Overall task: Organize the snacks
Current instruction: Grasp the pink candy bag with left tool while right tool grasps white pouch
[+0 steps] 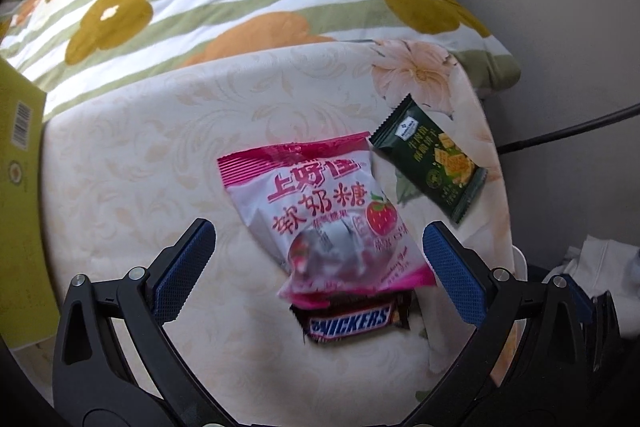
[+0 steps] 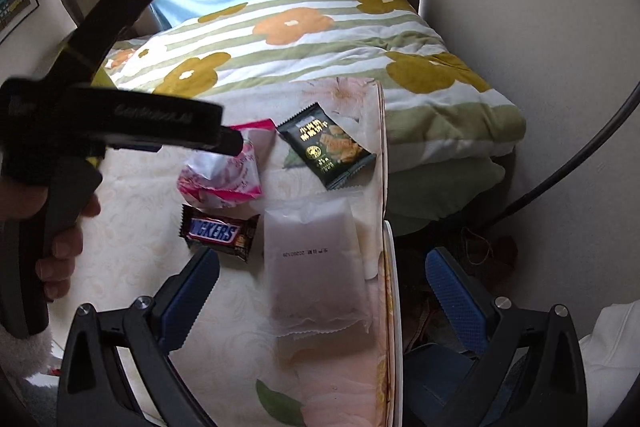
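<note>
The left gripper [image 1: 318,261] hovers over the pink candy bag [image 1: 324,211], jaws apart and empty. The bag overlaps the chocolate bar [image 1: 352,321] on the bench [image 1: 140,155]. The right gripper [image 2: 322,293], jaws apart, hovers above a white packet [image 2: 316,267]; the green cracker packet [image 2: 326,151] lies beyond.

Left hand-held gripper [image 1: 320,259] and right hand-held gripper [image 2: 322,291] (both blue-padded) with jaws wide apart, empty.

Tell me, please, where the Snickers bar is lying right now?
In the left wrist view the Snickers bar lies on the tablecloth, partly under the pink candy bag.
</note>
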Motion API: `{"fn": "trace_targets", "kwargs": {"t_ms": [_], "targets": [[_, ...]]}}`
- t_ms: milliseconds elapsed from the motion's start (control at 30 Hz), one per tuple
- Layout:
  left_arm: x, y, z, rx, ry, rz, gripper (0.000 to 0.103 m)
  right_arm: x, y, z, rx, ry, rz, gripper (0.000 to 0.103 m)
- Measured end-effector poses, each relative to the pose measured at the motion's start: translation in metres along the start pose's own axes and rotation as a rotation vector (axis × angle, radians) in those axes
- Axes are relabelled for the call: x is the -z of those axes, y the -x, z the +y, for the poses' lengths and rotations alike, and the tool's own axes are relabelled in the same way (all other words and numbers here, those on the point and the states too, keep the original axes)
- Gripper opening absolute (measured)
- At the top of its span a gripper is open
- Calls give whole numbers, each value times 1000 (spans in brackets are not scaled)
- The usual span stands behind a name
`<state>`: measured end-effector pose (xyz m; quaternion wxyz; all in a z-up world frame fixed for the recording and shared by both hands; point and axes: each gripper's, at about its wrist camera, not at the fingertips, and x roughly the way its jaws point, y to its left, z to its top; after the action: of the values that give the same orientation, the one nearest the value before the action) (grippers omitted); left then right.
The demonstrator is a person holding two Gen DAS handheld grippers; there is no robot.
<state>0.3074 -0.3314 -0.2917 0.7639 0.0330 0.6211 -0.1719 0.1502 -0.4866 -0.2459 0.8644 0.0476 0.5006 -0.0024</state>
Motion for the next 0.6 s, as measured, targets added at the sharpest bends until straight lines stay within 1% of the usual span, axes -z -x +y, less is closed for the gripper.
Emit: {"fn": "trace_targets", "kwargs": {"t_ms": [133,233,300,367,400,467,533,567,600], "targets": [[-6,-19,-2,-11,-2,37,103,2,-9,10,40,58,-7,103],[-9,-30,-2,-18,-11,50,103,3,-16,15,57,90,-2,101],[-10,-36,-1,-19,-12,63,103,3,-20,18,62,107,6,97],[-11,-41,-1,-30,-18,67,103,3,-24,20,67,121,16,95],[-11,-42,-1,-37,-25,64,103,3,-27,21,67,126,23,92],[-11,-42,-4,-57,-53,53,101,3,-30,23,82,148,25,90],[-11,-41,-5,-75,-74,43,97,2,-31,25,87,168,26,84],[-11,-41,-5,-82,-81,37,95,1,-32,26,87,175,29,75],[-10,-40,-5,-90,-90,31,92,1,-34,28,85,181,37,74]]}}
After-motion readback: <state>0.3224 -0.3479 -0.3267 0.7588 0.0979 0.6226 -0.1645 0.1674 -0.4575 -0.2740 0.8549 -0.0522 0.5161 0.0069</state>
